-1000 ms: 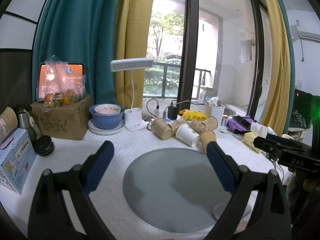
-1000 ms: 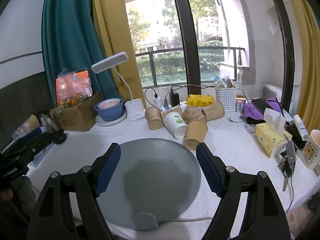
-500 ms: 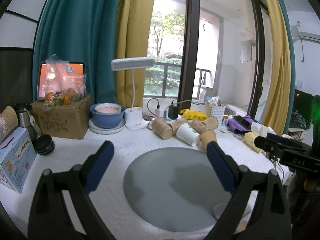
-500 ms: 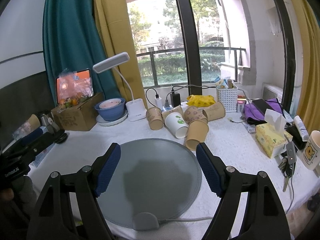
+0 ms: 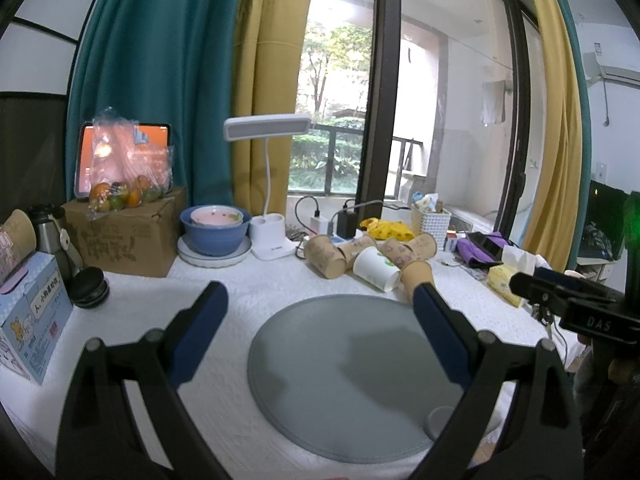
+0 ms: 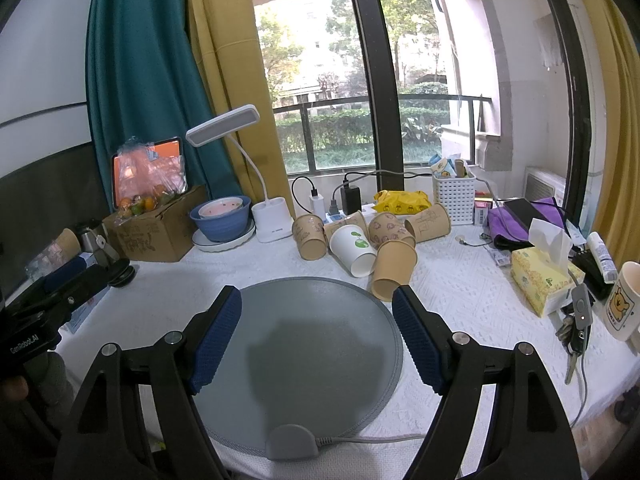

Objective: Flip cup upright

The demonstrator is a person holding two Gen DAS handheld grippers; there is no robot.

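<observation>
Several paper cups lie on their sides in a heap behind a round grey mat point(image 6: 304, 344). Among them are a white cup with a green print point(image 6: 354, 250), a plain brown cup point(image 6: 394, 270) nearest the mat, and printed brown cups point(image 6: 309, 236). The heap also shows in the left wrist view point(image 5: 376, 266), beyond the mat point(image 5: 352, 376). My right gripper point(image 6: 318, 334) is open and empty above the mat, short of the cups. My left gripper point(image 5: 320, 332) is open and empty above the mat's left part.
A white desk lamp point(image 6: 272, 224), a blue bowl on a plate point(image 6: 222, 218), a cardboard box with fruit point(image 6: 154, 228), a white basket point(image 6: 454, 196), a tissue pack point(image 6: 542, 276), keys point(image 6: 576, 332) and a mug point(image 6: 624, 306) stand around the white-clothed table point(image 6: 460, 292).
Both views shift only slightly; the grippers stay open and the cups have not moved.
</observation>
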